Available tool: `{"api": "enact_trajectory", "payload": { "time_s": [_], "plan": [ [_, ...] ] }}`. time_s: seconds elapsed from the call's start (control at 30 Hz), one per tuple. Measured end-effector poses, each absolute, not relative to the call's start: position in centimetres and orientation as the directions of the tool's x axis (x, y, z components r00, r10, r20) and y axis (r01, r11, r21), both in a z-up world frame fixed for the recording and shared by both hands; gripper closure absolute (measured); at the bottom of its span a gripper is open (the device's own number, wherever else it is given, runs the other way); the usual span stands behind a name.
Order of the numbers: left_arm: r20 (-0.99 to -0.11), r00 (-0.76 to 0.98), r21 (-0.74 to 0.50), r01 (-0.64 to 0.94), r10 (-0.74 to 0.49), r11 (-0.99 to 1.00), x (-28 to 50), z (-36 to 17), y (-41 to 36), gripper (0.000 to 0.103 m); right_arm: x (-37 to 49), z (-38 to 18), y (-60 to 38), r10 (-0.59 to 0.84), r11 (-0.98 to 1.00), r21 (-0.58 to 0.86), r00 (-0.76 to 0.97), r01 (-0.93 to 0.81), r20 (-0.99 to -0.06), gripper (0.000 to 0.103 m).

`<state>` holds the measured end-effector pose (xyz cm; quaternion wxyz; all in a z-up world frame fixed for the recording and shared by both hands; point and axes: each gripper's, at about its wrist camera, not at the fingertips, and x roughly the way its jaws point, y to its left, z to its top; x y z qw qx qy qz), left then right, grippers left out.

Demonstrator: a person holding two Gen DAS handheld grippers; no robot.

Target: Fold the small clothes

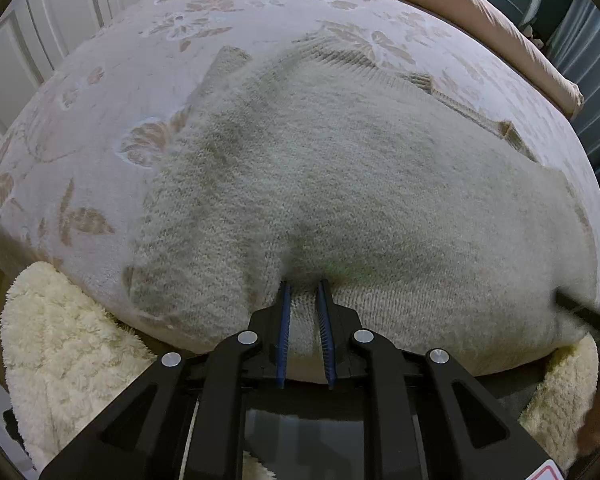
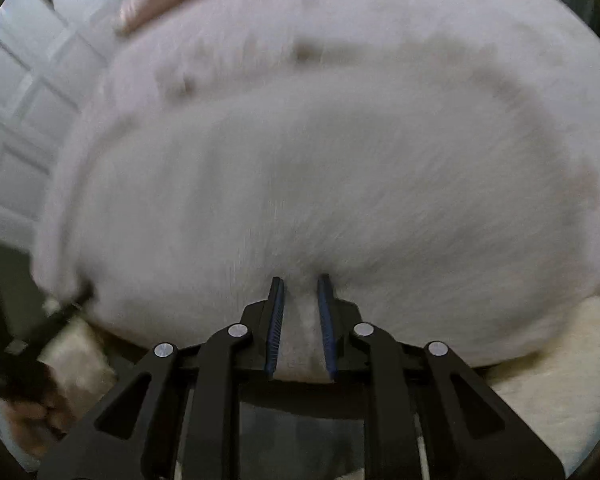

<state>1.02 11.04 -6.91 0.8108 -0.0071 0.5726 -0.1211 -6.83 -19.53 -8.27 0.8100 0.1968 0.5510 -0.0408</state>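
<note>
A pale grey knitted sweater (image 1: 340,184) lies spread on a bed with a floral cover (image 1: 112,92). My left gripper (image 1: 303,286) is shut on a pinched fold of the sweater's near edge, knit bunched between the blue pads. The ribbed hem runs along the sweater's far right side. In the right wrist view the picture is smeared by motion; the sweater (image 2: 320,184) fills it, and my right gripper (image 2: 300,282) is shut on another fold of its near edge. The right gripper's dark tip (image 1: 580,308) shows at the right rim of the left wrist view.
A cream fleece blanket (image 1: 68,360) hangs below the bed's near edge. White panelled doors (image 1: 32,28) stand at the far left. A pinkish bolster (image 1: 512,32) lies along the bed's far side. A hand on the left gripper (image 2: 32,400) shows at the lower left.
</note>
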Motion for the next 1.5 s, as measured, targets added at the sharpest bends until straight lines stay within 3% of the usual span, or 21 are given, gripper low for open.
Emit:
{"api": "enact_trajectory", "payload": {
  "time_s": [0.17,0.3,0.4,0.67,0.7,0.73,0.77,0.8,1.0,1.1,1.13,1.2,1.33,1.5],
  "plan": [
    [-0.928,0.306,-0.158,0.185,-0.210,0.970,1.0,-6.3,10.8,0.087,-7.2,-5.4,-21.0,0.131,0.913,0.284,0.449,0.294,-0.884,0.085],
    [-0.898,0.325,-0.244,0.194,-0.297,0.950,2.3,-3.9,9.6,0.074,-6.9,-2.6,-25.8,0.018,0.892,0.248,0.519,0.378,-0.855,0.065],
    [-0.887,0.370,-0.211,0.205,-0.275,0.956,4.5,-2.8,8.3,0.059,-4.9,-2.3,-29.9,-0.072,0.872,0.200,0.521,0.448,-0.850,0.060],
    [-0.891,0.409,-0.165,0.113,-0.197,0.980,13.3,-4.1,7.9,0.058,1.3,-4.3,-35.0,-0.149,0.841,0.158,0.502,0.518,-0.852,0.040],
    [-0.897,0.401,-0.159,0.105,-0.188,0.982,14.1,-4.7,8.0,0.058,1.8,-4.8,-34.9,-0.134,0.841,0.168,0.500,0.514,-0.856,0.040],
    [-0.904,0.389,-0.149,0.097,-0.176,0.984,14.7,-5.3,8.0,0.058,2.6,-5.8,-35.1,-0.090,0.843,0.193,0.486,0.502,-0.870,0.048],
    [-0.912,0.377,-0.140,0.087,-0.163,0.986,15.1,-5.9,8.1,0.058,2.9,-6.4,-35.1,-0.050,0.847,0.212,0.470,0.488,-0.881,0.062],
    [-0.913,0.372,-0.143,0.087,-0.166,0.986,15.4,-6.2,8.2,0.058,3.0,-6.7,-35.0,-0.038,0.850,0.211,0.456,0.482,-0.889,0.093],
    [-0.920,0.366,-0.114,0.096,-0.142,0.989,15.9,-6.7,8.0,0.055,0.1,-3.2,-36.8,-0.090,0.789,0.312,0.602,0.529,-0.793,0.095],
    [-0.919,0.378,-0.073,0.114,-0.111,0.991,15.7,-7.0,7.4,0.054,1.8,-9.2,-37.8,-0.060,0.798,0.211,0.423,0.565,-0.904,0.095],
    [-0.919,0.381,-0.061,0.118,-0.102,0.991,15.6,-7.0,7.2,0.054,1.7,-9.4,-37.5,-0.083,0.809,0.194,0.435,0.555,-0.897,0.095],
    [-0.919,0.384,-0.048,0.121,-0.091,0.991,15.5,-7.0,7.0,0.054,1.7,-7.9,-36.7,-0.121,0.813,0.168,0.444,0.557,-0.888,0.089],
    [-0.918,0.386,-0.055,0.117,-0.097,0.992,15.4,-7.0,7.1,0.054,-0.2,-2.3,-32.7,-0.195,0.825,0.172,0.557,0.539,-0.807,0.088],
    [-0.916,0.395,-0.031,0.124,-0.078,0.992,15.3,-7.0,6.9,0.054,-0.2,-1.3,-23.8,0.013,0.918,0.249,0.603,0.310,-0.798,0.088]
  ]
}}
